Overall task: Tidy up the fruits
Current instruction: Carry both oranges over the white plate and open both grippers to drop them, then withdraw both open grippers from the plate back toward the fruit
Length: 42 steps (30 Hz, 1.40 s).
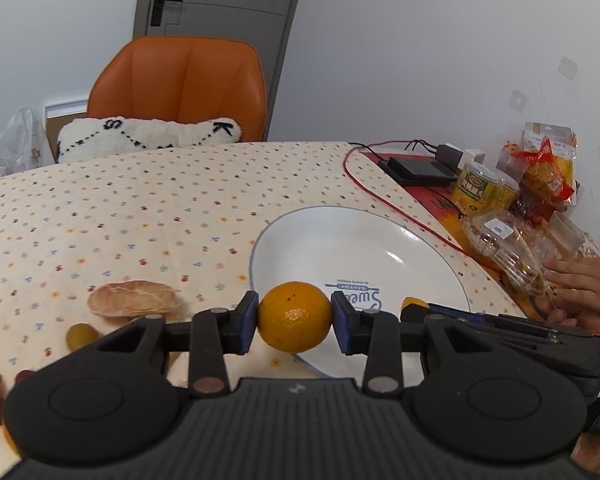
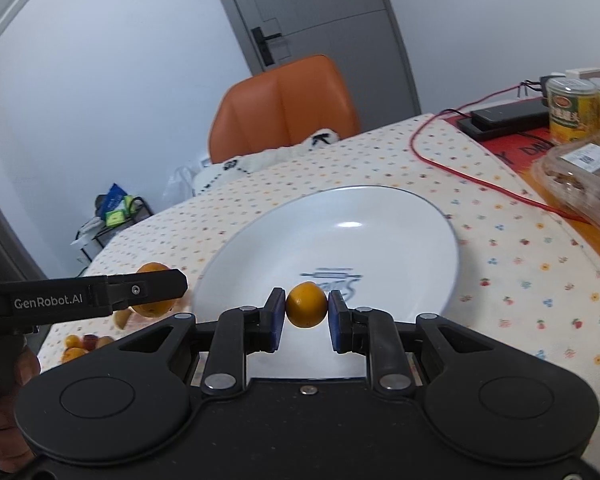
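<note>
The left claw (image 1: 295, 317) was clamped on an orange (image 1: 295, 317) above the near rim of the white plate (image 1: 356, 240). The right claw (image 2: 306, 305) was clamped on a smaller orange fruit (image 2: 306, 305) over the plate's printed centre. The plate itself held nothing. Loose fruits (image 1: 82, 336) lay on the tabletop (image 1: 140, 208) to its left; snack cans (image 1: 476, 188) stood near the wall.
</note>
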Motion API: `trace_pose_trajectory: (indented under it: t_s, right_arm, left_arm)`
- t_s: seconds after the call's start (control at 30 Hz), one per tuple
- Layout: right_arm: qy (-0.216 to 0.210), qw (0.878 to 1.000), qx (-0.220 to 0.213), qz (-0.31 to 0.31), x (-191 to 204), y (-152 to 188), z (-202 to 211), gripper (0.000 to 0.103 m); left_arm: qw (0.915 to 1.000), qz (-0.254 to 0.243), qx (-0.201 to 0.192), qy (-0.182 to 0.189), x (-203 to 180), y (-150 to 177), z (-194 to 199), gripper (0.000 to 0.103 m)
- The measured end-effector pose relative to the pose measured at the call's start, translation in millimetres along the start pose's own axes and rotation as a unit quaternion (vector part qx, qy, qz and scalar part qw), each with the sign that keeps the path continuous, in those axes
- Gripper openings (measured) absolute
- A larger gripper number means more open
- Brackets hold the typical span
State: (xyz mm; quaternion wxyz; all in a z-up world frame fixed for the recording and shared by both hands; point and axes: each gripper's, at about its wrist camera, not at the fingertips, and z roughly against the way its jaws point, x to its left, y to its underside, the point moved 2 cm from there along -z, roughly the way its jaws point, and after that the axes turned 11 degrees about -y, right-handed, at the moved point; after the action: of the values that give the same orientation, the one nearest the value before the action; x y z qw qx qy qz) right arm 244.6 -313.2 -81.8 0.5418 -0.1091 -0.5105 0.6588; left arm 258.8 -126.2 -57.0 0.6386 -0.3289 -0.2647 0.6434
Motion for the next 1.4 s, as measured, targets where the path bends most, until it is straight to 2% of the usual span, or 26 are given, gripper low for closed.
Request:
trace_pose_trajectory:
  t_s: [0.27,0.5,0.6,0.73,0.8,0.93,1.03,1.1,1.27,1.33,1.4]
  right_arm:
    - [0.012,1.0,0.008,-0.005,-12,0,-5,0.027]
    - [0.016,1.0,-0.007,-0.012,-16,-3,5,0.033]
    - [0.02,1.0,-0.012,-0.016,-17,-4,12,0.039]
    - [0.02,1.0,-0.015,-0.016,-15,-4,19,0.04]
    - [0.013,0.999,-0.014,-0.026,-16,-2,22,0.046]
    - [0.016,0.999,-0.011,-0.044,-18,-3,29,0.047]
    - [0.015,0.999,-0.018,-0.048,-14,-7,37,0.052]
    - [0.014,0.999,-0.022,-0.045,-8,-9,42,0.06]
    - [0.018,0.999,-0.025,-0.029,10,-13,47,0.07]
    - [0.018,0.999,-0.025,-0.023,17,-14,48,0.075]
    - [0.014,0.999,-0.029,-0.018,25,-12,50,0.085]
  left_arm:
    - [0.9998,-0.011,0.015,0.008,-12,-3,-25,0.038]
    - [0.9993,-0.022,0.026,0.013,-21,-4,-37,0.038]
    - [0.9997,-0.018,0.015,0.006,-21,-6,-31,0.039]
    - [0.9999,-0.01,0.004,0.005,-16,-7,-18,0.04]
    - [0.9999,-0.01,0.002,0.0,-13,-6,-10,0.041]
    - [1.0,0.001,-0.003,-0.008,-3,-1,6,0.043]
    - [0.9998,0.011,-0.005,-0.017,8,4,16,0.049]
    - [0.9996,0.012,-0.005,-0.027,14,6,23,0.058]
    - [0.9987,0.025,-0.023,-0.039,32,10,49,0.074]
    - [0.9981,0.027,-0.031,-0.045,38,12,61,0.078]
    - [0.9977,0.027,-0.038,-0.049,44,13,71,0.081]
